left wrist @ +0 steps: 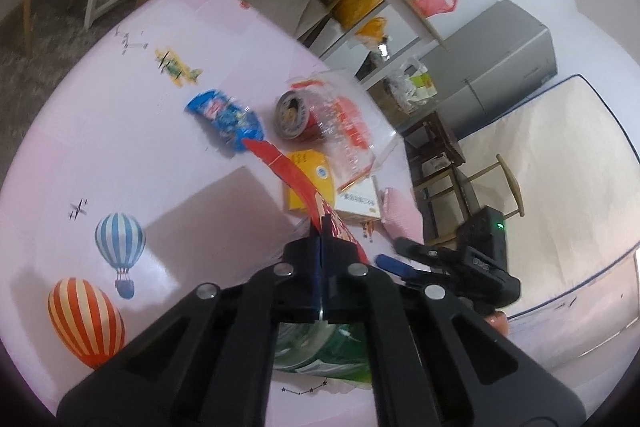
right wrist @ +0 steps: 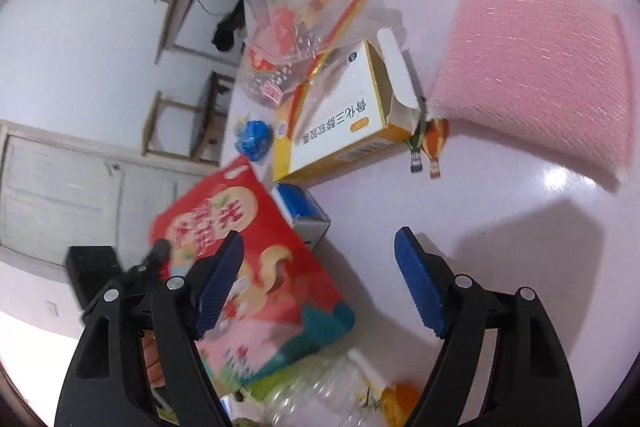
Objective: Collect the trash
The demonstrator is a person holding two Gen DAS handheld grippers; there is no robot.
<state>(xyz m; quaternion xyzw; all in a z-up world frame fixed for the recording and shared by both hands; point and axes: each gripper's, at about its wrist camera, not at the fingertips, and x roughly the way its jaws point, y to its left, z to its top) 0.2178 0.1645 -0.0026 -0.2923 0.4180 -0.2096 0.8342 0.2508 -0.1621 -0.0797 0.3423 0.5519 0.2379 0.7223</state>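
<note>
My left gripper (left wrist: 322, 227) is shut on a flat red snack bag (left wrist: 296, 179), held edge-on above the table; the bag's printed face shows in the right wrist view (right wrist: 240, 247). Beyond it lie a blue wrapper (left wrist: 228, 117), a can (left wrist: 290, 113), a clear plastic bag (left wrist: 348, 123) and a yellow medicine box (left wrist: 312, 175). My right gripper (right wrist: 320, 287) is open and empty, beside the red bag. The box (right wrist: 340, 131), clear bag (right wrist: 304, 27) and crumpled blue wrapper (right wrist: 254, 137) lie ahead of it.
A pink cloth (right wrist: 540, 75) lies on the white table (right wrist: 500, 227) at right. A clear plastic bottle (right wrist: 332, 395) sits below my right gripper. A green-labelled item (left wrist: 320, 351) lies under my left gripper. Shelves, chairs and a mattress stand beyond the table edge.
</note>
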